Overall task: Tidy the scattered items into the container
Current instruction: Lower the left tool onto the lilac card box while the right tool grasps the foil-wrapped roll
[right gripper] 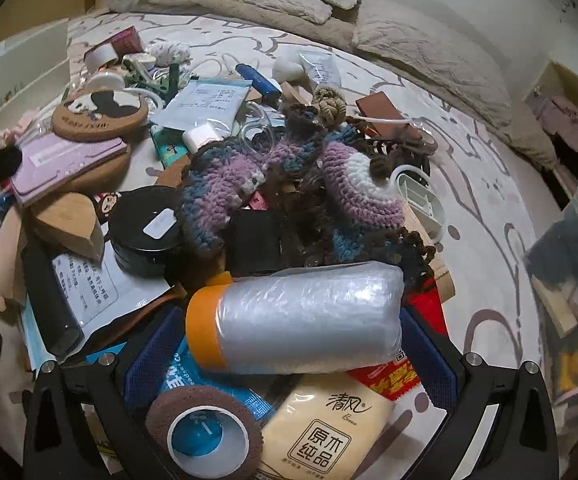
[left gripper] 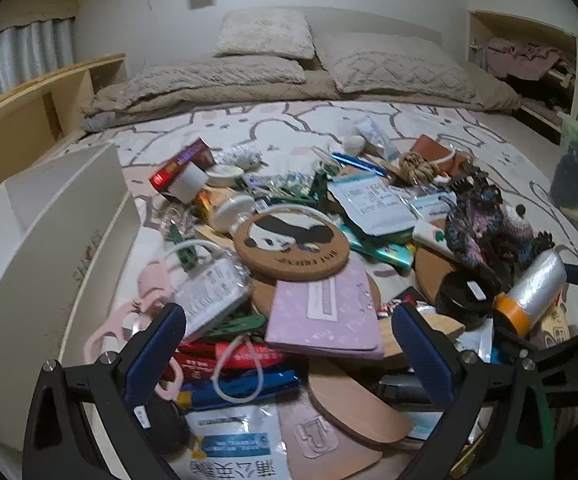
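Nearest my right lens, a brown roll of foam tape with a blue core (right gripper: 203, 434) is lying beside a cream tissue pack printed with dark characters (right gripper: 325, 436), both under my right hand-held gripper (right gripper: 289, 356). I am holding it spread wide, its blue pads (right gripper: 151, 356) flanking but not gripping the clear plastic-film roll with an orange end (right gripper: 295, 320), which is lying crosswise on the heap (I judge this my next pick, since the jaws are already straddling it). It looks soft, crinkly and glossy, so I expect it to give a little when squeezed.

My left hand-held gripper (left gripper: 289, 354) is also hanging released, holding nothing, above a lilac flat pouch with a white label (left gripper: 325, 312) and a round cork coaster showing a panda (left gripper: 293, 242). I am keeping it over the near side of the pile, probably so it can work that half while the right takes the far half.

Everything is sitting jumbled on the bed's patterned sheet (left gripper: 469, 128). The container, a white open box (left gripper: 49, 240), is standing at the left edge of the pile, just beside the scattered things, and what I can see of its inside looks bare.
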A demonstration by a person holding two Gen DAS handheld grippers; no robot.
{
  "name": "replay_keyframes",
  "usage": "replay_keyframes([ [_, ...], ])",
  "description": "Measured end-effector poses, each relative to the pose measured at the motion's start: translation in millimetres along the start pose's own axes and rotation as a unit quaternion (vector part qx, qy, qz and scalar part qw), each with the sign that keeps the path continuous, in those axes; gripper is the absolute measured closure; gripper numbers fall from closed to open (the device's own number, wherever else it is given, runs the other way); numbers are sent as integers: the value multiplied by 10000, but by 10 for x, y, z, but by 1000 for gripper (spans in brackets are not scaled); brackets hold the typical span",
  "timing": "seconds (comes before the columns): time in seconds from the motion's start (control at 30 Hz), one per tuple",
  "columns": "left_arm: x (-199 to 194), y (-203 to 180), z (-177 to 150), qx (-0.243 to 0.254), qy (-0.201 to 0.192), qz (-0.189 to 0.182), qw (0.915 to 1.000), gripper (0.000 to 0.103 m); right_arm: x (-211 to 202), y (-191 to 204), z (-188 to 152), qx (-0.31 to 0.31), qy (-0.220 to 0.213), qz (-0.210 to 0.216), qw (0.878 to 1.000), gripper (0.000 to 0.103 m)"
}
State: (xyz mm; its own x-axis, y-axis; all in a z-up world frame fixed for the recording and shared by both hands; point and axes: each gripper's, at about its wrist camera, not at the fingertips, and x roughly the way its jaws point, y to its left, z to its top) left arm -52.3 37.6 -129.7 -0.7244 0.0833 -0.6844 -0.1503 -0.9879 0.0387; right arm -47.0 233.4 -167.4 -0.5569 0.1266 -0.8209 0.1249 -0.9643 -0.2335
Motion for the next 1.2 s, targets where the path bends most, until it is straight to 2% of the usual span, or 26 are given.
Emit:
replay_keyframes([
  [0.17,88,-57,-31,67,163,-7,9998,0,56,-134,-29,366,186,96,9991,0],
  [0.33,163,-93,-63,162,292,-24,9994,0,14,-103,-25,323,52,256,9991,0],
  [0.43,207,-92,-62,146,369,4,9992,0,-72,-108,-29,342,-158,269,9989,10],
  [0.7,322,-70,-52,78,512,60,9986,0,-160,-217,-19,661,-337,380,9965,15],
  [0.87,374,-25,-35,-63,589,34,9982,0,-287,-320,-26,1057,-649,548,9908,16],
  [1.13,410,-20,-25,-114,601,-2,9981,0,-369,-481,-53,1612,-823,953,9789,16],
  [1.2,405,-32,-20,-90,590,-45,9982,5,-370,-500,-56,1679,-838,980,9773,16],
])
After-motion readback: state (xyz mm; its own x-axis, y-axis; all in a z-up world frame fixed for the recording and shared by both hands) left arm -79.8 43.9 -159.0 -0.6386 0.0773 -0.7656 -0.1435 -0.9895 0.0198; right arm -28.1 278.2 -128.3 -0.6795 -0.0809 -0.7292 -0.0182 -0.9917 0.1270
